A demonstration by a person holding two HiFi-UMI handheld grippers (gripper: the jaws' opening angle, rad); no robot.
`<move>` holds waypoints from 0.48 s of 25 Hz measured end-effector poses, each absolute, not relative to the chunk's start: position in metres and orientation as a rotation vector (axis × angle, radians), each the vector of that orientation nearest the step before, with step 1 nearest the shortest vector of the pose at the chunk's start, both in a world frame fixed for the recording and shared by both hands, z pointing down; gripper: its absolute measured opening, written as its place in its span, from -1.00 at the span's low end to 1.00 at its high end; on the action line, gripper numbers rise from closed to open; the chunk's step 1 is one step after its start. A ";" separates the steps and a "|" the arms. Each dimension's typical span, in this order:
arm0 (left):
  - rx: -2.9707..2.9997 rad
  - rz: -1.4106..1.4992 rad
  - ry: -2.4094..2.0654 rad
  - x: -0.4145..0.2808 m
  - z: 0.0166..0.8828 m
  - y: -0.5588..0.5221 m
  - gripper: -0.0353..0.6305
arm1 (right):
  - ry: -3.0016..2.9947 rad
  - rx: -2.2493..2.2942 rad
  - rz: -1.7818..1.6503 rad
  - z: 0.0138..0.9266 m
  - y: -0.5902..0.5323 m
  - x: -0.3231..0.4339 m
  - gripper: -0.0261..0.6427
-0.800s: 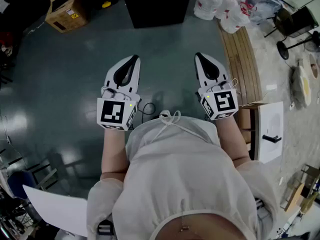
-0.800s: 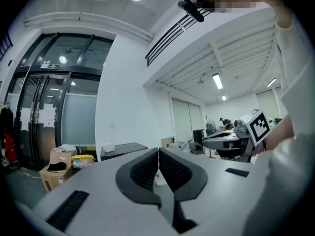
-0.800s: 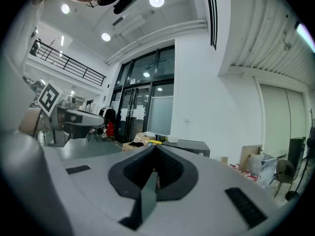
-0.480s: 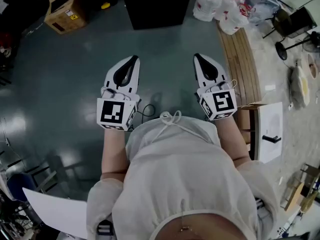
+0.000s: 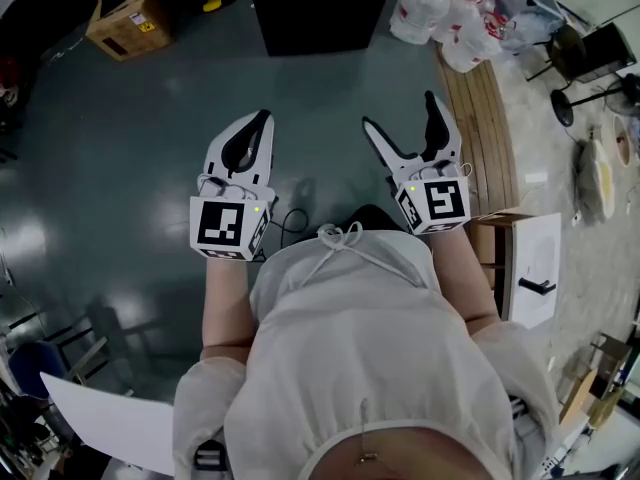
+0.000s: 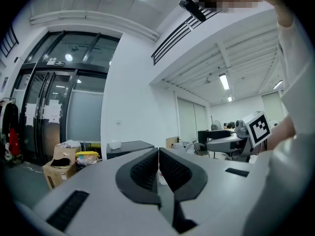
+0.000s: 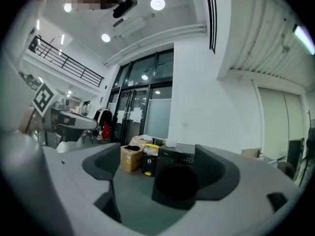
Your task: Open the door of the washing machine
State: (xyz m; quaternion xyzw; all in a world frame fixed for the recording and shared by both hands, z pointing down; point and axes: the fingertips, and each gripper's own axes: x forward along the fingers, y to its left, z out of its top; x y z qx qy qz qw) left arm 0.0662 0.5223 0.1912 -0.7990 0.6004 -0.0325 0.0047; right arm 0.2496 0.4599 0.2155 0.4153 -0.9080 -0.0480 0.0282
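Observation:
The washing machine is a black box on the floor at the top of the head view, some way ahead of both grippers. The right gripper view shows its front with the dark round door lying flush and a control strip above it. My right gripper points level at the machine with its jaws spread wide and nothing between them; the machine shows framed in the gap of my right gripper. My left gripper is held level beside it. Its ribbed pads meet with nothing between them.
A cardboard box and a yellow-lidded bin stand left of the machine. White plastic bags lie to its right. A wooden bench runs along the right side. A white panel with a black handle leans near my right elbow.
The right gripper's jaws have gone from shut to wide open. The left gripper stays shut and has hardly moved.

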 end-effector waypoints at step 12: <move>-2.395 -0.192 2.069 0.014 0.218 0.449 -0.82 | -2.855 1.179 -0.005 0.251 0.348 0.201 0.49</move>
